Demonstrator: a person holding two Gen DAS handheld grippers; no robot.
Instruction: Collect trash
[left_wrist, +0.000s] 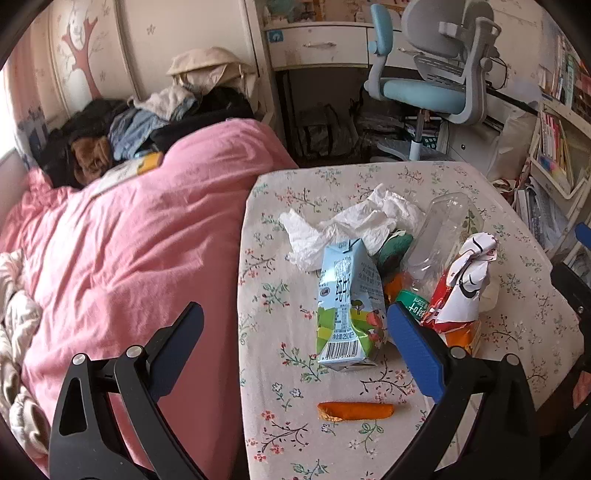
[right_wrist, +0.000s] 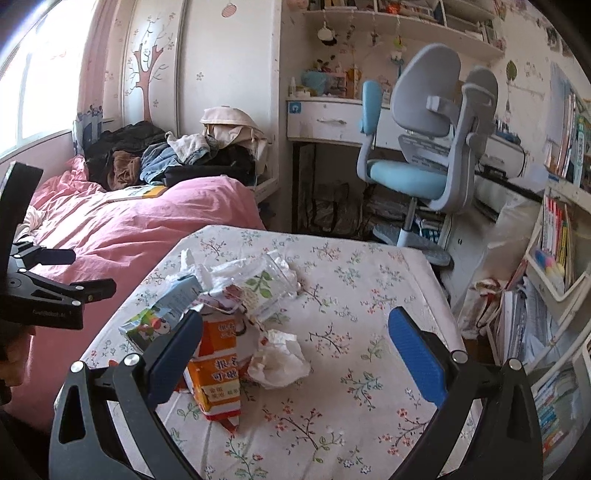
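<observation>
Trash sits heaped at twelve o'clock of your wide-open, empty left gripper (left_wrist: 295, 334) and right gripper (right_wrist: 295, 339): milk carton (left_wrist: 349, 306) propped against the pile probably topples if a finger clips it.

Both tools share one build. The left gripper (left_wrist: 295, 332) has two black, angular arms with triangular cut-outs near their bases, each joined by round silver screw heads at the pivots. Its fingers (left_wrist: 413, 350) are faced with flat blue pads of a fine ribbed texture; the left one sits in shadow and reads dark navy. The right gripper (right_wrist: 295, 339) looks the same: black linkage arms, paired silver screws, blue textured pads (right_wrist: 417, 354). At the left edge of the right wrist view, the other tool's black body shows small silver screws and faint, unreadable pale lettering.
</observation>
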